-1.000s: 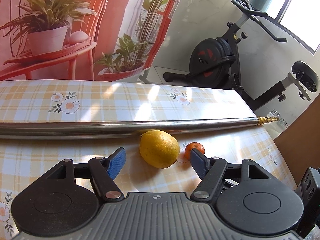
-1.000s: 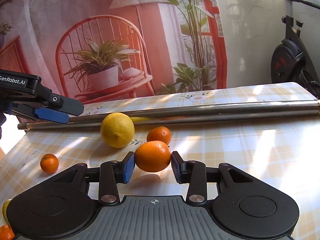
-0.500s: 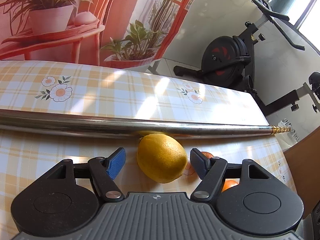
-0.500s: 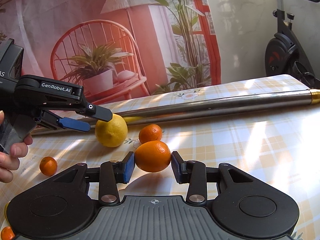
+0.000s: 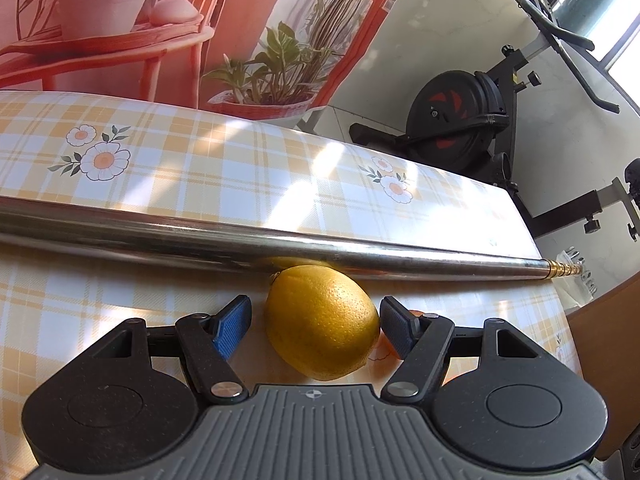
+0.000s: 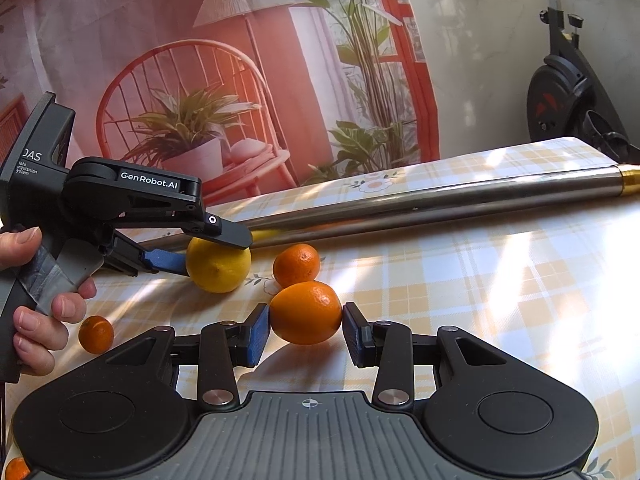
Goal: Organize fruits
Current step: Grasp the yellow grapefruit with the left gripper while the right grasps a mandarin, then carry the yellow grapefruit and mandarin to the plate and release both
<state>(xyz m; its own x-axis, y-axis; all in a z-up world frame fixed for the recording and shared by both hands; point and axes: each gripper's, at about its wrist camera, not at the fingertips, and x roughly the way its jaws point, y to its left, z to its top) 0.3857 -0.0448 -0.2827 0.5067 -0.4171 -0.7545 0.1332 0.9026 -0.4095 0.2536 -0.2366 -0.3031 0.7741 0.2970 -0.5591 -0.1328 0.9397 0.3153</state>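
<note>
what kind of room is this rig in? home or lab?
Most likely a home room, set up for recording. A table under a plaid flowered cloth holds the fruit, an exercise bike stands by the wall, and a printed backdrop of a chair and potted plants hangs behind the table.

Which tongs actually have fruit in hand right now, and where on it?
The right tongs clamp the large round orange across its two sides. The left tongs straddle the big yellow lemon; they have just been closing, not yet gripping.
</note>
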